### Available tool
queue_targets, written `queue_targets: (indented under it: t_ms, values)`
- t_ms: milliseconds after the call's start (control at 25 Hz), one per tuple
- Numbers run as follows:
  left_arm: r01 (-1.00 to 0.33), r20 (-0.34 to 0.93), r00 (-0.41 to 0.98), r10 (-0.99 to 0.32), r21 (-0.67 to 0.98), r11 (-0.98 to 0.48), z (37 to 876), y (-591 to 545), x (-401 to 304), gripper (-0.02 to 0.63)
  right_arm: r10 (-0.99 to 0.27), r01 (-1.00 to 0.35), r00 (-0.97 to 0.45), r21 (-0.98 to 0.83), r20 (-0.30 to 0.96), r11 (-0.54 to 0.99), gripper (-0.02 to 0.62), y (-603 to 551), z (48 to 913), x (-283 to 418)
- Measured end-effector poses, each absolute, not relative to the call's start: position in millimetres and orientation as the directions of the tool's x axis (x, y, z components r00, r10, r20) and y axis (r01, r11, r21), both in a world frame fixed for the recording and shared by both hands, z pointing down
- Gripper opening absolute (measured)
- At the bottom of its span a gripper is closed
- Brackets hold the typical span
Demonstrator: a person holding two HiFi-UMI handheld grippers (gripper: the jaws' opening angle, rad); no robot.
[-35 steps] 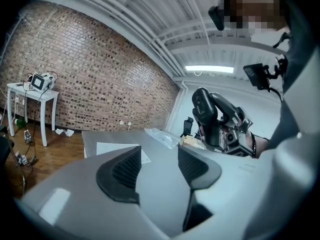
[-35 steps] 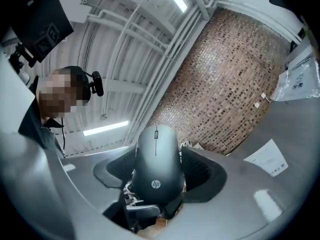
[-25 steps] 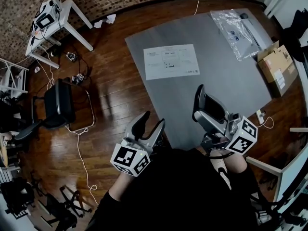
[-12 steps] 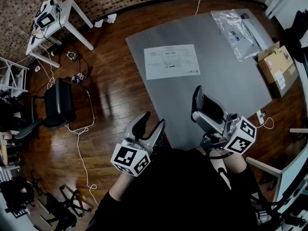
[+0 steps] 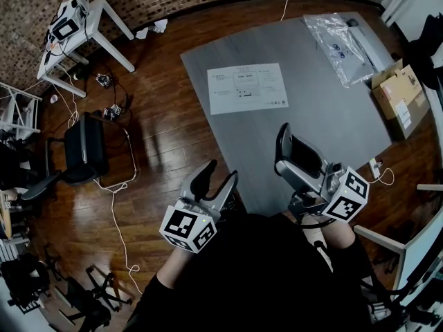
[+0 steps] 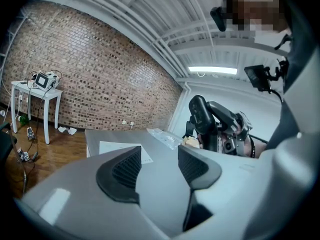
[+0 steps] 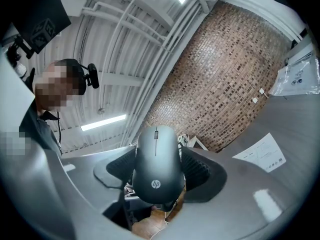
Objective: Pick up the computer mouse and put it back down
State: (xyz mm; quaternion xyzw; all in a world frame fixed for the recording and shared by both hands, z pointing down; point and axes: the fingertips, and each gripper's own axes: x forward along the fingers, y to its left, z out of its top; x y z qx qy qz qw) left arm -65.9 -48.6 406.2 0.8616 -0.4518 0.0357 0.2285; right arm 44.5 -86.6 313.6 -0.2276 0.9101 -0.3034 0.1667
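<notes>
I hold mouse [image 7: 156, 164] lifted, clamped between fingers [image 7: 202, 173] of right gripper [image 5: 295, 154], above near edge of counter [image 5: 311, 95]. Left gripper [image 6: 159, 165] fingers spread wide, empty. Pick-up done, I judge; putting mouse back down on counter remains.

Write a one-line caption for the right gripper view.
Right gripper clamps a black computer mouse between its jaws, with a brick wall behind.
</notes>
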Motion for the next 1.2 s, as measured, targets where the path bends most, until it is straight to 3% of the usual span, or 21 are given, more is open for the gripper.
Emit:
queue_targets:
  t_ms: [1200]
  values:
    - [-0.796,0.29,0.589,-0.754,0.366,-0.481,412.4,-46.6,-68.8,0.215,-0.52,-0.333,-0.843,-0.626,-0.137,0.705,0.291,-86.2,322.6,40.6]
